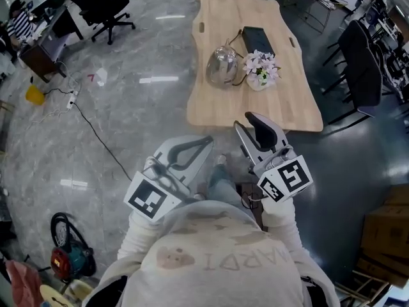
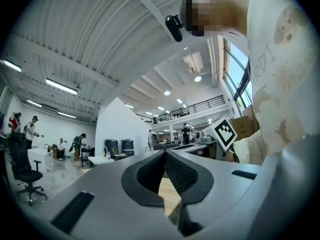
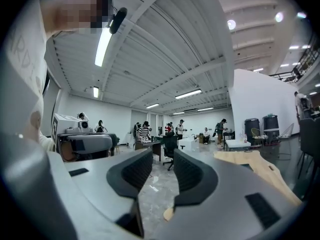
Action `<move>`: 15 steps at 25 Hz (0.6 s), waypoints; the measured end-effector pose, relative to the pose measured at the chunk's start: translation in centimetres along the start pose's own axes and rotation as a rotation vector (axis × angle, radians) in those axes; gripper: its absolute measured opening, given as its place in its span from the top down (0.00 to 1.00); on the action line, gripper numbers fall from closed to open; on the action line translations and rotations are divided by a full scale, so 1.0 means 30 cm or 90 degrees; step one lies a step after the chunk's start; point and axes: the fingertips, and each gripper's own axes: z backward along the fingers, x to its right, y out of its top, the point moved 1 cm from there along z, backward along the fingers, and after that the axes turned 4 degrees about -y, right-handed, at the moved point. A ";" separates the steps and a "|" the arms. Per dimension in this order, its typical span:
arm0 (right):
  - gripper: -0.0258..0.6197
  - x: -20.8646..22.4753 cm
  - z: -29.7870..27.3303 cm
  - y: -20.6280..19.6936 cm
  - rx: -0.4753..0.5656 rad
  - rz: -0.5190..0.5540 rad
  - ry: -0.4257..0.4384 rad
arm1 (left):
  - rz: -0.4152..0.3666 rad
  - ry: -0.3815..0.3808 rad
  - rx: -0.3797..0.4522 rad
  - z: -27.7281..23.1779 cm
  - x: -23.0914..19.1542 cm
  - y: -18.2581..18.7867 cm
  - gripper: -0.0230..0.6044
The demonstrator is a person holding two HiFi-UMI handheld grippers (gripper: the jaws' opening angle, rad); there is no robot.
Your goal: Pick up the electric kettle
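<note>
Hanging back from the counter (image 1: 211, 107): the electric kettle (image 1: 222, 66) sits well ahead of both sets of fingers. Left gripper (image 2: 165, 153) is pinched closed on nothing, right gripper (image 3: 162, 156) spread apart and empty, probably prepped for the handle.

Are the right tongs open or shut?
Open. The right tongs have a gap between their pads, with only floor seen through it.

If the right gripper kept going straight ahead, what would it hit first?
Nothing near, it seems: the right gripper points over bare floor, the wooden table off to its right. Far ahead stands a black office chair.
</note>
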 end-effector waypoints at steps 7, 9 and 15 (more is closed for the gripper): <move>0.78 0.104 -0.152 -0.039 0.006 -0.011 0.015 | -0.007 0.016 -0.028 -0.041 -0.127 -0.045 0.94; 0.77 0.137 -0.191 -0.069 0.003 -0.005 0.021 | -0.010 0.026 -0.021 -0.059 -0.170 -0.073 0.94; 0.76 0.295 -0.312 -0.222 0.002 0.002 0.037 | -0.024 0.028 0.001 -0.202 -0.303 -0.223 0.94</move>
